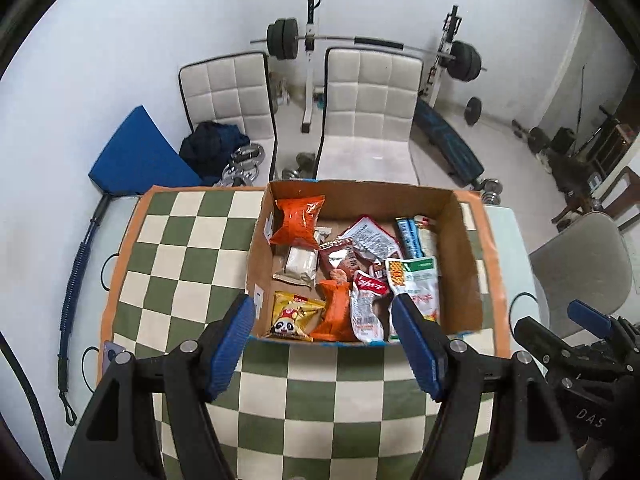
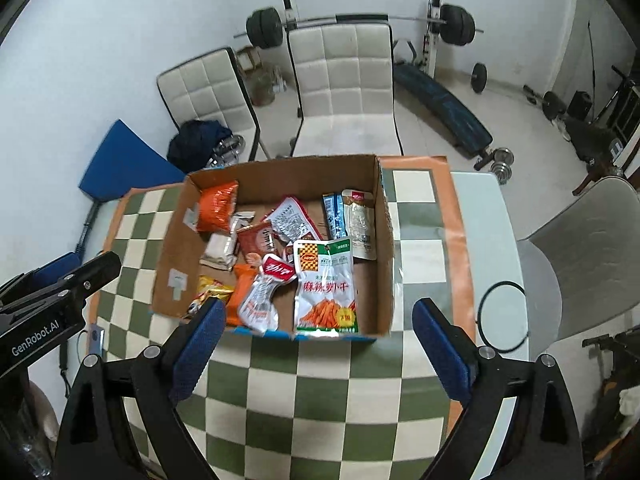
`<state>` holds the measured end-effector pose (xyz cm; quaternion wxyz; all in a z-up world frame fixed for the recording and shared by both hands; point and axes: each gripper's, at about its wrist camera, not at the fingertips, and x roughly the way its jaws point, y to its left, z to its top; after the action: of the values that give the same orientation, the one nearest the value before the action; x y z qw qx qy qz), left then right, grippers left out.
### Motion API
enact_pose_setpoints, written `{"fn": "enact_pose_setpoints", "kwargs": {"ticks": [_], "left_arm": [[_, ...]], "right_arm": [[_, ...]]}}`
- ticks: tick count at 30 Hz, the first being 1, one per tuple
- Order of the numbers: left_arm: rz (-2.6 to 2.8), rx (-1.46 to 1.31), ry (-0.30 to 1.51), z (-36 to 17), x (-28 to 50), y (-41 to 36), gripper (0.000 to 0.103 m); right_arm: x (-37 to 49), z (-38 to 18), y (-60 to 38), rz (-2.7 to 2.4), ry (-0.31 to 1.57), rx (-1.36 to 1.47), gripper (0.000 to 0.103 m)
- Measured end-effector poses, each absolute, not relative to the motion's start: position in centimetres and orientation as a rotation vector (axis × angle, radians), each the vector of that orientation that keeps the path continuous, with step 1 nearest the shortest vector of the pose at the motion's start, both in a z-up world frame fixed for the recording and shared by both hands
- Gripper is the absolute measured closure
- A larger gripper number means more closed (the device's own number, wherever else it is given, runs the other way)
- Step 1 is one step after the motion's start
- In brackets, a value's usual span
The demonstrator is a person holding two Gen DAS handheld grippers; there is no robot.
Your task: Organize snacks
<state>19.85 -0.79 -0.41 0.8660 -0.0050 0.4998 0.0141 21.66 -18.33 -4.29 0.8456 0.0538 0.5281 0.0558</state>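
Note:
An open cardboard box [image 1: 464,264] [image 2: 386,240] stands on the checkered tablecloth and holds several snack packets: an orange bag [image 1: 298,220] [image 2: 216,208], a gold panda packet [image 1: 294,316], a red and white packet [image 1: 368,304] [image 2: 264,292], a green-topped carrot packet [image 1: 416,284] [image 2: 326,284] and a blue stick [image 1: 408,236] [image 2: 334,216]. My left gripper [image 1: 324,348] is open and empty, above the cloth just before the box's near wall. My right gripper [image 2: 320,354] is open and empty, also just before the near wall.
The green and cream checkered cloth [image 1: 192,248] [image 2: 312,400] covers a white table [image 2: 504,240]. Two white padded chairs [image 1: 368,120] [image 2: 344,92] stand behind it, a grey chair [image 2: 580,248] at the right. Weight equipment [image 1: 288,40] lines the back wall. A black ring [image 2: 504,316] lies at the table's right.

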Motion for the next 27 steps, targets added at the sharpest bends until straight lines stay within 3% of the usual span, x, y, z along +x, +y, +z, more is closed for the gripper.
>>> {"fn": "enact_pose_setpoints", "kwargs": {"ticks": [21, 22, 24, 27], "left_arm": [[0.0, -0.015, 0.913, 6.7, 10.1, -0.7, 0.033], [0.001, -0.014, 0.91, 6.8, 9.8, -0.8, 0.032], [0.0, -0.014, 0.903, 6.9, 9.6, -0.8, 0.016], [-0.003, -0.017, 0.892, 6.8, 9.7, -1.0, 0.011]], "right_arm": [[8.4, 6.8, -18.6, 0.131, 0.941, 0.091, 0.005], [8.1, 7.0, -18.6, 0.132, 0.937, 0.086, 0.004], [7.8, 7.3, -18.4, 0.132, 0.931, 0.068, 0.004], [7.7, 7.4, -18.5, 0.122, 0.92, 0.067, 0.002]]}}
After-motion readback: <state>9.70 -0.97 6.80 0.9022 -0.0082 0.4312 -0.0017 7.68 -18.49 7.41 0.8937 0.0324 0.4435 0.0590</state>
